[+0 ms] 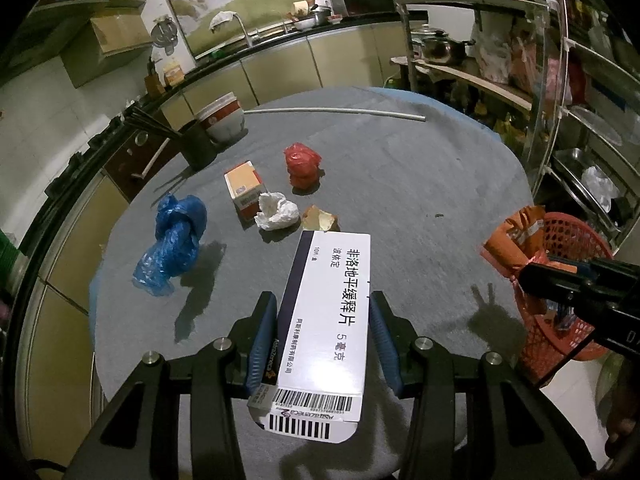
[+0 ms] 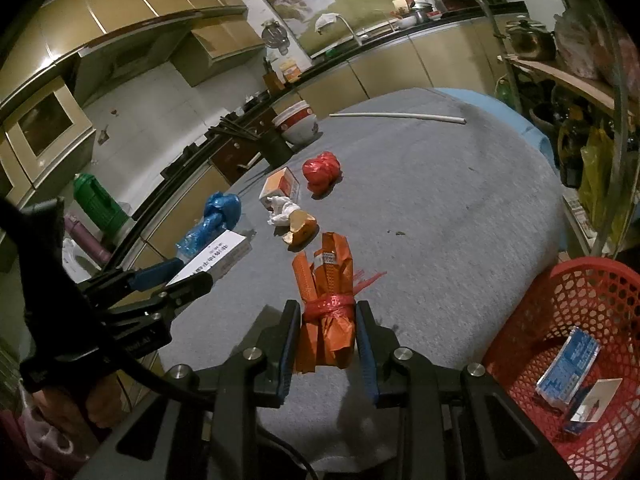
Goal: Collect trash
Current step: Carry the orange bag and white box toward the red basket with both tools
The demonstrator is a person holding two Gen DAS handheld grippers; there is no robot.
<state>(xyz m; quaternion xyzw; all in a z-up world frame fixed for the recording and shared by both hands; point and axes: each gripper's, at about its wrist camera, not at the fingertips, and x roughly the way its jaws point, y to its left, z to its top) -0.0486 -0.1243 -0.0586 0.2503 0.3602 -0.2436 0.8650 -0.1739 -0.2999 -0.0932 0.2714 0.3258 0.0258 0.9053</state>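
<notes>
My left gripper [image 1: 322,312] is shut on a white medicine box [image 1: 330,312] with a barcode end, held above the grey table [image 1: 420,184]. That box [image 2: 214,254] and the left gripper [image 2: 176,276] also show at the left of the right wrist view. My right gripper [image 2: 328,320] is shut on an orange wrapper bundle [image 2: 330,292] tied with red string; the bundle [image 1: 516,240] hangs beside the red mesh basket [image 1: 568,240]. On the table lie a blue bag [image 1: 172,240], a small orange box [image 1: 244,188], a white crumpled tissue [image 1: 276,210], a red bag [image 1: 302,164] and a tan scrap [image 1: 320,218].
The red basket [image 2: 560,304] stands off the table's right edge with blue-and-white packets [image 2: 568,364] inside. A bowl [image 1: 222,118], a dark chopstick holder [image 1: 196,144] and a white rod [image 1: 336,111] sit at the table's far side. Metal shelves [image 1: 560,120] stand to the right.
</notes>
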